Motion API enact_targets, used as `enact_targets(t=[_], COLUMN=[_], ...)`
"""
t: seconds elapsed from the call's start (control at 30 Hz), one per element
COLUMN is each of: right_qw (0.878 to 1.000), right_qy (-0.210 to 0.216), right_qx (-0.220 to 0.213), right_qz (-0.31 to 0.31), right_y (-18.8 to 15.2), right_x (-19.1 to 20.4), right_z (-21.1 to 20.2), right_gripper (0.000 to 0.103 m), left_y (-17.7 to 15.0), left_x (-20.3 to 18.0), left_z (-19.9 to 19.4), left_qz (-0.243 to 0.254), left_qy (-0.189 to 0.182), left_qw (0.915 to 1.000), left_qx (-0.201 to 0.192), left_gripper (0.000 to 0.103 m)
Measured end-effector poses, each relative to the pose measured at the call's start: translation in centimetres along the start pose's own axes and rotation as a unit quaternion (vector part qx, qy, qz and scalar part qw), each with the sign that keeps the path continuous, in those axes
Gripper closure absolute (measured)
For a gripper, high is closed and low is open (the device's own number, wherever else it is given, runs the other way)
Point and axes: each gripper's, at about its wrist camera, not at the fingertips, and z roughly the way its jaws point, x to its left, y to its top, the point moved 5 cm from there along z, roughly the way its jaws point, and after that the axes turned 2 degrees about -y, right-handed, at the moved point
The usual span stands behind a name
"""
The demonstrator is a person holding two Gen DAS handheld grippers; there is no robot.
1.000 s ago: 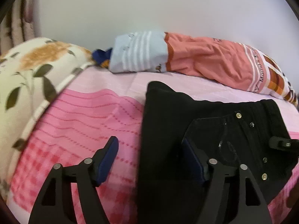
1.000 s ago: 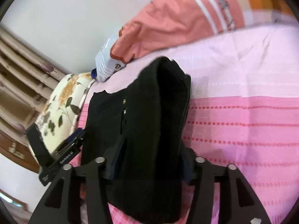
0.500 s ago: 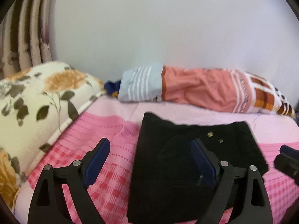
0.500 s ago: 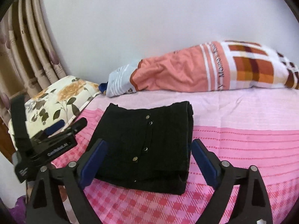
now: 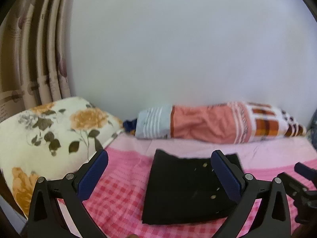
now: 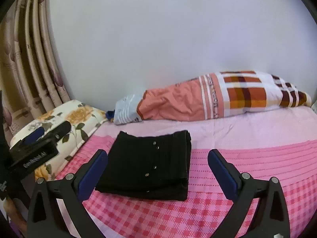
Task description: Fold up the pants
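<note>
The black pants (image 6: 150, 164) lie folded into a compact rectangle on the pink bed cover (image 6: 247, 158), metal buttons facing up. They also show in the left wrist view (image 5: 182, 186). My left gripper (image 5: 158, 176) is open and empty, held above and in front of the pants, its right finger overlapping their right edge in the image. My right gripper (image 6: 158, 174) is open and empty, held back from the pants, fingers on either side in the image. The left gripper's body (image 6: 35, 148) shows at the left of the right wrist view.
A floral pillow (image 5: 49, 134) lies at the left. An orange, white and checked bolster (image 6: 208, 97) lies along the wall behind the pants. Striped curtains (image 6: 25, 59) hang at the far left. The right gripper's body (image 5: 297, 184) shows at the right edge.
My right gripper let go of the folded pants and opened. Both grippers pulled back and up from the pants, which now lie flat on the bed.
</note>
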Motion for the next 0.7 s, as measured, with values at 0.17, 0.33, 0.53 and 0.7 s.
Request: enact_targets(t=[0.17,0.33,0.53,0.7], right_qw=[1.0,1.0,1.0,1.0], right_qy=[0.005,0.003,-0.008,-0.011], right_qx=[-0.019,-0.023,-0.024,-0.024], right_qz=[-0.006,-0.001,0.006,0.0], right_y=[0.8,0.7,0.5,0.4], right_x=[0.4,0.3,0.2,0.5], right_z=[-2.4,-3.4,-3.8,-4.0], right_gripper=[0.001,0.001,0.001,0.001], left_y=[2.4,3.3,2.7,2.1], left_x=[0.1,-0.1,-0.9,-1.2], left_z=[-4.1,-6.0,-6.1,-6.1], left_qz=[-0.019,-0.023,-0.014,-0.007], left_qy=[0.031,0.04,0.004,0.0], left_qw=[0.997,0.9946,0.9983,0.9987], left_qx=[-0.068,-0.092,-0.056,-0.05], left_gripper=[0.0,0.0,0.0,0.0])
